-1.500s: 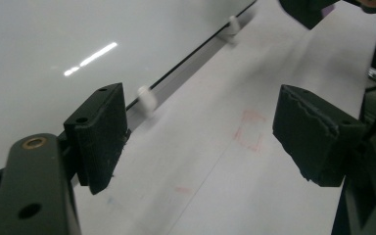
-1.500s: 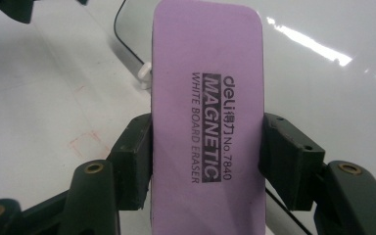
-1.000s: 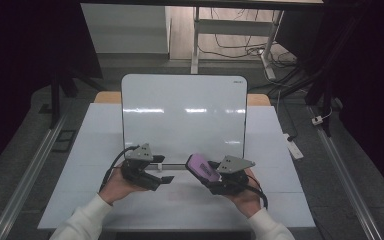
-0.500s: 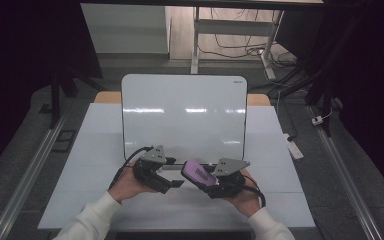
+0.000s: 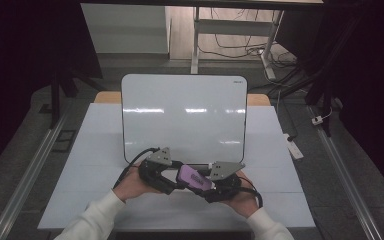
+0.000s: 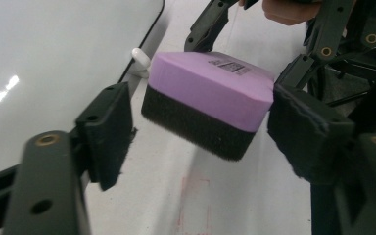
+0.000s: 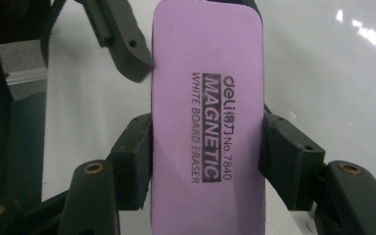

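Near the table's front edge, just below the board, I logged these items:

Eraser (image 5: 194, 179): purple top, black felt underside, printed "MAGNETIC WHITE BOARD ERASER"; it hung between my two grippers, clear of the table (image 5: 105, 150), at a tilt in the left gripper view (image 6: 210, 100).

Right gripper (image 5: 211, 186): I saw its two pads pressed on the eraser's long sides (image 7: 206, 122), jaws about half closed, carrying it lengthwise.

Left gripper (image 5: 172, 184): jaws had just been closing, with the eraser's free end between them. In its own view one pad (image 6: 108, 132) stood a little off the felt edge; the other pad (image 6: 306, 132) sat at the eraser's corner, and I could not tell if it touched. I counted no grip here.

Hands: my left hand (image 5: 130, 182) and right hand (image 5: 242, 196) each wrapped a gripper body, white sleeves behind them.

Board (image 5: 184, 115): white, rounded corners, dark rim, lying flat on the table just beyond the grippers; ceiling lights reflected in it.

Table: pale, with a faint red rectangle (image 6: 193, 203) marked under the eraser.

Power strip (image 5: 294, 146): on the floor, right of the table.
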